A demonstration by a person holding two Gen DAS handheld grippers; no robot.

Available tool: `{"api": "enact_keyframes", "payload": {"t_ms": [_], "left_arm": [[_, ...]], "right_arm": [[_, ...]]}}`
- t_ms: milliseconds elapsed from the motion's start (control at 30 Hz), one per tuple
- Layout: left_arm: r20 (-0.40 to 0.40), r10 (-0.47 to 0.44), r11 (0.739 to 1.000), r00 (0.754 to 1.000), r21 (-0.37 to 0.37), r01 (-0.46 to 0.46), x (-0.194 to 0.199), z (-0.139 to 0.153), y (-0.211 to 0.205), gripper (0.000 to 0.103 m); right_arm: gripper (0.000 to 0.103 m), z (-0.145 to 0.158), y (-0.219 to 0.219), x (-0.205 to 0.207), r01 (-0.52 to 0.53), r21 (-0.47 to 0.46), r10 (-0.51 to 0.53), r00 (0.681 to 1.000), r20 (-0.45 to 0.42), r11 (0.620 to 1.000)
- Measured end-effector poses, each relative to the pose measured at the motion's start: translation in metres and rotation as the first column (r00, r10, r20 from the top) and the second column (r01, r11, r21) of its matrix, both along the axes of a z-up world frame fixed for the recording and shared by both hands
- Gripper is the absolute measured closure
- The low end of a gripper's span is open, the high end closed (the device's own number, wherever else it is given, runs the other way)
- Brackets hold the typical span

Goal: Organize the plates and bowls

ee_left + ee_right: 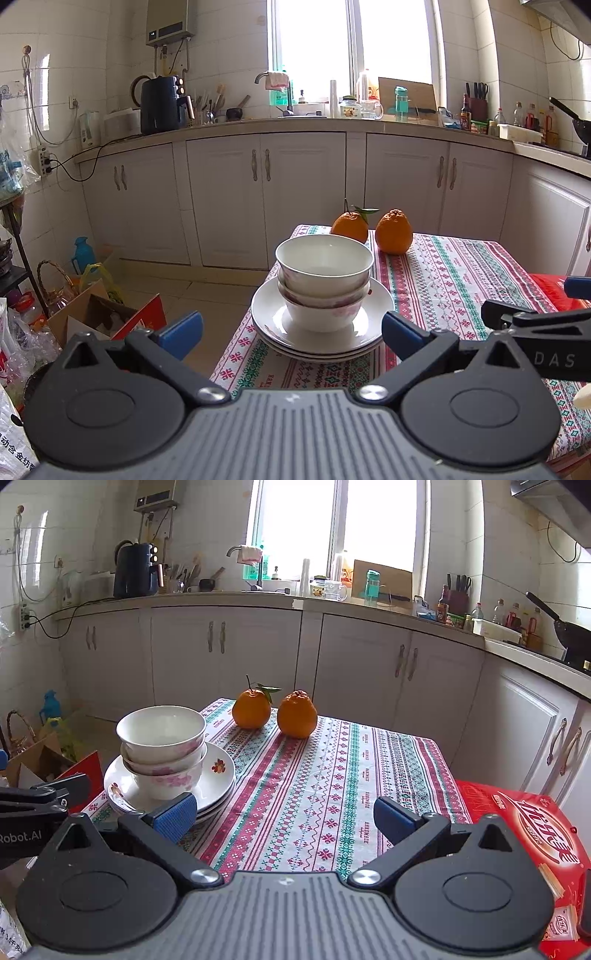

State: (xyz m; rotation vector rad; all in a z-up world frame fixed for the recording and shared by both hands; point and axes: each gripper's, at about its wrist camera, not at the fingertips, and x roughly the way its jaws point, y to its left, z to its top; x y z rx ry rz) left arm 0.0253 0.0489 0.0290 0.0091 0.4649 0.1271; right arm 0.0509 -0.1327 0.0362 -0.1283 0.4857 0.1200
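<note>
Three white bowls with pink flowers (323,280) sit nested on a stack of white plates (271,317) near the left edge of the patterned tablecloth (461,273). My left gripper (291,334) is open and empty, just in front of the stack, its blue pads wider than the bowls. In the right wrist view the bowls (162,751) and plates (219,779) stand at the left. My right gripper (284,819) is open and empty over the cloth (314,786), to the right of the stack.
Two oranges (371,230) stand at the table's far edge; they also show in the right wrist view (275,712). A red box (524,834) lies on the table's right corner. Cardboard boxes and bags (103,314) crowd the floor at left. Kitchen cabinets (258,192) run behind.
</note>
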Motion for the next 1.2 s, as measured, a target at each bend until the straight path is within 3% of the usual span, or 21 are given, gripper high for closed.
{"api": "enact_keyframes", "payload": {"t_ms": [1200], "left_arm": [[0.001, 0.003, 1.000, 1.000, -0.013, -0.003, -0.0005, 0.0033, 0.0001, 0.001]], "right_arm": [[0.000, 0.0019, -0.0005, -0.0002, 0.012, 0.005, -0.012, 1.000, 0.007, 1.000]]}}
